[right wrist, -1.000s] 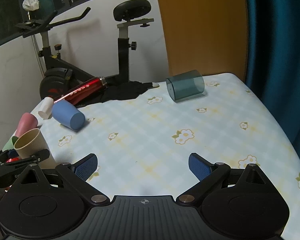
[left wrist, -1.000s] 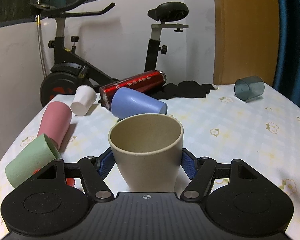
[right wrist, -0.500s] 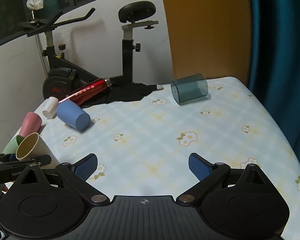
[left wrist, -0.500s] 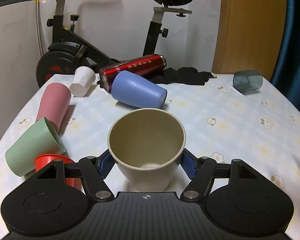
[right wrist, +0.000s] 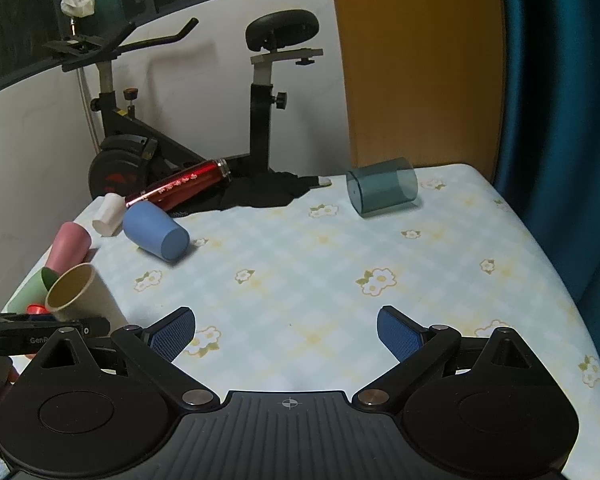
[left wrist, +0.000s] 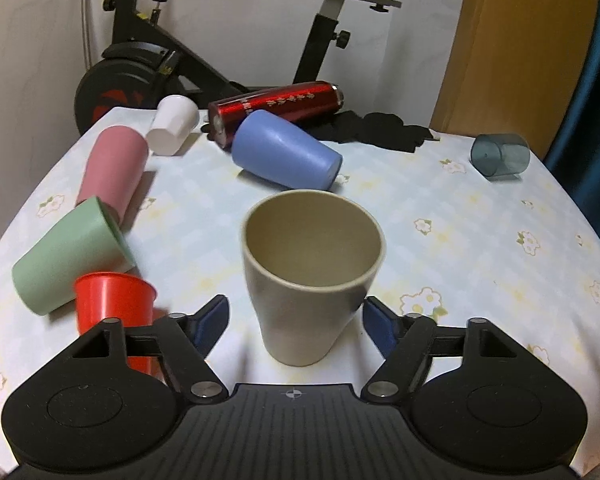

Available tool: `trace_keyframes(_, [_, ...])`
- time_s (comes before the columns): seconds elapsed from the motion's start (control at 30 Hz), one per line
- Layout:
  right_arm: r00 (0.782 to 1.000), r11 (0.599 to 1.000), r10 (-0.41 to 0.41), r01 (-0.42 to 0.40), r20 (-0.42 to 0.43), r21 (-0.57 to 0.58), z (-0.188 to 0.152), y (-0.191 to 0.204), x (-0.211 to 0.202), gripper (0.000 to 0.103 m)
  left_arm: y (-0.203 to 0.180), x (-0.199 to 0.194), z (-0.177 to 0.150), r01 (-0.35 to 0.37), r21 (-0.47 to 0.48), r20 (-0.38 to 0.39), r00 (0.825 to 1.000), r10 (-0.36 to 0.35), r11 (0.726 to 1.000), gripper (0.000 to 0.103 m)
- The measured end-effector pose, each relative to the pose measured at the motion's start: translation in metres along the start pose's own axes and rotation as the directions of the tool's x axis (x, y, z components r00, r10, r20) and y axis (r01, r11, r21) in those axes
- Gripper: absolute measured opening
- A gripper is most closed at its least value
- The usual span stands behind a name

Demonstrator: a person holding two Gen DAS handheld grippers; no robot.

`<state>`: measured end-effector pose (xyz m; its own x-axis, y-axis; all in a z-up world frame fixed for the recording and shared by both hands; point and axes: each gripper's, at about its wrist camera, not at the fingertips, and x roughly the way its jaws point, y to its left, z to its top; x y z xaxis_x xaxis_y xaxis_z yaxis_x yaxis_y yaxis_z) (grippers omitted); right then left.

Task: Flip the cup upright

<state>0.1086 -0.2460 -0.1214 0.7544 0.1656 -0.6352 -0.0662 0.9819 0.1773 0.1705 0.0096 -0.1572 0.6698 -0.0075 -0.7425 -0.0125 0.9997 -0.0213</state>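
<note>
Two grippers: left gripper [left wrist: 294, 322] and right gripper [right wrist: 286, 330], both over a table [right wrist: 340, 248] with a flowered blue-check cloth.
Left gripper: jaws spread, blue pads on either side of the beige cup [left wrist: 312, 276]; a gap shows at the left pad; at the right pad I cannot tell if it touches.
Beige cup: upright on the cloth, mouth up, between the left gripper's fingers; also seen at the left edge of the right wrist view [right wrist: 80, 292].
Right gripper: jaws wide apart, nothing between them, bare cloth beneath.
Red cup [left wrist: 114, 308]: upright, just left of the left gripper, partly hidden by its finger.
Green cup [left wrist: 70, 254]: on its side, beside the red cup.
Pink cup [left wrist: 114, 168]: on its side, behind the green one.
White cup [left wrist: 173, 124]: tipped over, near the far edge.
Blue cup [left wrist: 286, 152]: on its side, behind the beige cup.
Red flask [left wrist: 278, 106]: lying behind the blue cup.
Smoky clear tumbler [right wrist: 382, 190]: on its side, far right, well apart.
Black cloth [right wrist: 260, 192]: heaped at the far edge.
Exercise bike [right wrist: 260, 92]: behind the table.
</note>
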Motion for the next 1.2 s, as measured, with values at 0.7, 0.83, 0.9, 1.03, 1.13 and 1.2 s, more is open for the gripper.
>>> trace_keyframes(0.7, [0.994,0.999,0.037,-0.033,0.102,-0.043,0.024,0.033,-0.097,0.103,-0.004,-0.146,0.017,-0.048,-0.008,0.255,0.966,0.049,0.999,0.094])
trace_keyframes(0.83, [0.991,0.998,0.039,-0.031,0.129,-0.059,0.033,0.041,-0.124,0.103,-0.011,-0.187,0.020,-0.079,-0.004,0.361,0.930,0.075,0.997,0.096])
trace_keyframes(0.9, [0.989,0.997,0.034,-0.025,0.145,-0.068,0.038,0.046,-0.138,0.103,-0.014,-0.207,0.020,-0.094,-0.006,0.410,0.908,0.088,0.996,0.100])
trace_keyframes(1.03, [0.980,0.996,0.046,-0.031,0.194,-0.078,0.047,0.054,-0.162,0.103,-0.026,-0.236,0.021,-0.108,0.006,0.486,0.869,0.091,0.994,0.103])
trace_keyframes(1.13, [0.970,0.996,0.056,-0.037,0.236,-0.083,0.051,0.059,-0.181,0.103,-0.033,-0.253,0.019,-0.106,0.014,0.524,0.848,0.083,0.994,0.103])
trace_keyframes(1.2, [0.964,0.995,0.064,-0.043,0.257,-0.085,0.054,0.061,-0.190,0.103,-0.035,-0.262,0.018,-0.099,0.023,0.542,0.837,0.071,0.995,0.103])
